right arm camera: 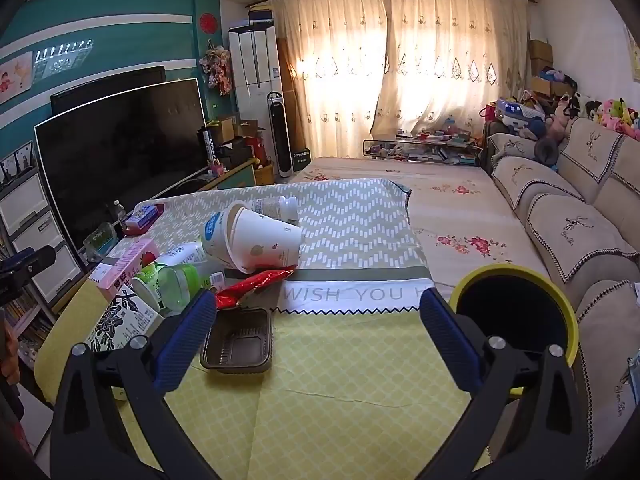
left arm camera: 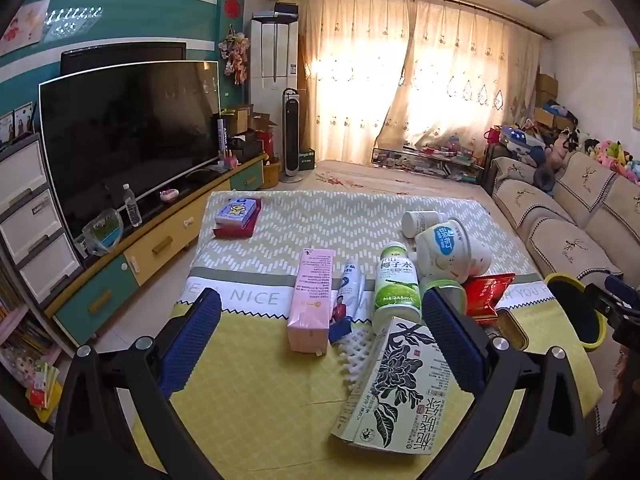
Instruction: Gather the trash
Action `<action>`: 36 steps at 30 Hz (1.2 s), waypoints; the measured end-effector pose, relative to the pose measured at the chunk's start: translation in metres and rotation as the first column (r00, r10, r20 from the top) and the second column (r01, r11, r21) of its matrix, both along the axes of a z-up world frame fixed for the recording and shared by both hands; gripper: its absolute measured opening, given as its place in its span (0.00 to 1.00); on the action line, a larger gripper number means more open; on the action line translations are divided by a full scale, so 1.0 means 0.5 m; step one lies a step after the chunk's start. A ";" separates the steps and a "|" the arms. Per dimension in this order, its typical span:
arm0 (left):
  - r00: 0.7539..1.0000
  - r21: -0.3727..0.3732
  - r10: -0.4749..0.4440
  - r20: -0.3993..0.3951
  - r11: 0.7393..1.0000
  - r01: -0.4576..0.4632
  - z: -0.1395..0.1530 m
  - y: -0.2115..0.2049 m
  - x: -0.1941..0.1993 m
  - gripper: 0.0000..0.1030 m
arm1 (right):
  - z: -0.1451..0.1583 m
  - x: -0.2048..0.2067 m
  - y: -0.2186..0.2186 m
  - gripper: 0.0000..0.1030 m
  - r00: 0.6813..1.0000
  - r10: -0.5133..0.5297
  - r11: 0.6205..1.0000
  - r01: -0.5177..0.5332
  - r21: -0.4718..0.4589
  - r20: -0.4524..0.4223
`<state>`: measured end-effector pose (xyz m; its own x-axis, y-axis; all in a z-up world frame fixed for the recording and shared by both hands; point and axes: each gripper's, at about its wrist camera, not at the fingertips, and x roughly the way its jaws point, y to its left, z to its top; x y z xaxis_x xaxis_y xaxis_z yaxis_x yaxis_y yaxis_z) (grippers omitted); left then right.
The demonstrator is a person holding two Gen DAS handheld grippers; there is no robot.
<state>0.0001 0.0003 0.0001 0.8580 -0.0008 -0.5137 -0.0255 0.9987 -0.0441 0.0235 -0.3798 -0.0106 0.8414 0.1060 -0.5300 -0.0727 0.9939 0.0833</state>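
Trash lies piled on the cloth-covered table (left arm camera: 248, 368): a flower-print carton (left arm camera: 394, 384), a green bottle (left arm camera: 396, 286), a pink carton (left arm camera: 310, 300), a tube (left arm camera: 347, 292), white paper cups (left arm camera: 452, 246), a red wrapper (left arm camera: 486, 290). My left gripper (left arm camera: 320, 340) is open and empty, its jaws standing either side of the pile's near end. In the right wrist view my right gripper (right arm camera: 314, 334) is open and empty above the cloth, a dark plastic tray (right arm camera: 238, 342) by its left finger. A yellow-rimmed black bin (right arm camera: 516, 312) stands at the table's right edge.
A small box on a red book (left arm camera: 238, 216) lies at the table's far left. A TV (left arm camera: 128, 136) on a low cabinet stands left. A sofa (right arm camera: 576, 232) runs along the right. The floor mat (right arm camera: 440, 208) lies beyond the table.
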 end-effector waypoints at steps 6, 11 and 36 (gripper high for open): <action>1.000 0.005 -0.008 -0.005 1.000 0.008 0.005 0.001 0.001 0.96 | -0.003 0.003 -0.007 0.94 1.000 -0.005 1.000 0.005 0.008 -0.004; 1.000 0.005 -0.018 0.000 1.000 0.018 0.010 0.008 -0.010 0.96 | -0.004 0.004 -0.002 0.94 1.000 -0.005 1.000 0.005 0.008 -0.005; 1.000 0.015 -0.027 0.009 1.000 0.027 0.010 -0.014 -0.014 0.96 | 0.010 0.008 -0.018 0.94 1.000 -0.013 1.000 0.013 0.021 0.006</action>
